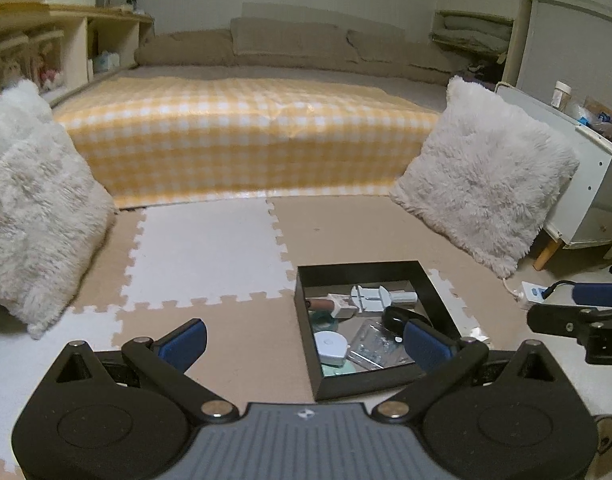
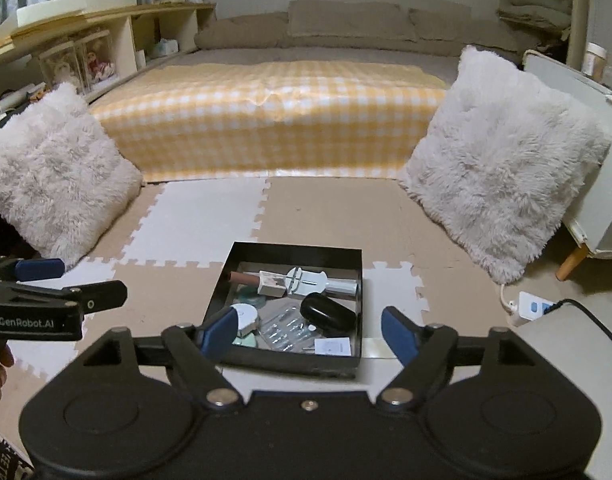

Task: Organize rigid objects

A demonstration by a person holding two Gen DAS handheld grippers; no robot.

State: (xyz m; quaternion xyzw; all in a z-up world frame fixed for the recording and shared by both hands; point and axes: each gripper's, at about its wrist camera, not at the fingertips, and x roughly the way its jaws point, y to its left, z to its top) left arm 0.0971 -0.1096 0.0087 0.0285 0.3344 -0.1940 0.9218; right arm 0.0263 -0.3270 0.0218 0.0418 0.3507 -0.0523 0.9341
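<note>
Foam floor mats [image 2: 330, 216] carry the black tray [image 2: 293, 360] already full of small items, both my left claw [image 1: 306, 340] and right claw [image 2: 310, 330] apart and empty, so I judge sorting nearly done, next withdrawing.

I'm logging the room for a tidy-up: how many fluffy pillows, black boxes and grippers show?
fluffy white pillows: 2
black box: 1
grippers, left gripper and right gripper, both open and empty: 2
Total: 5
</note>
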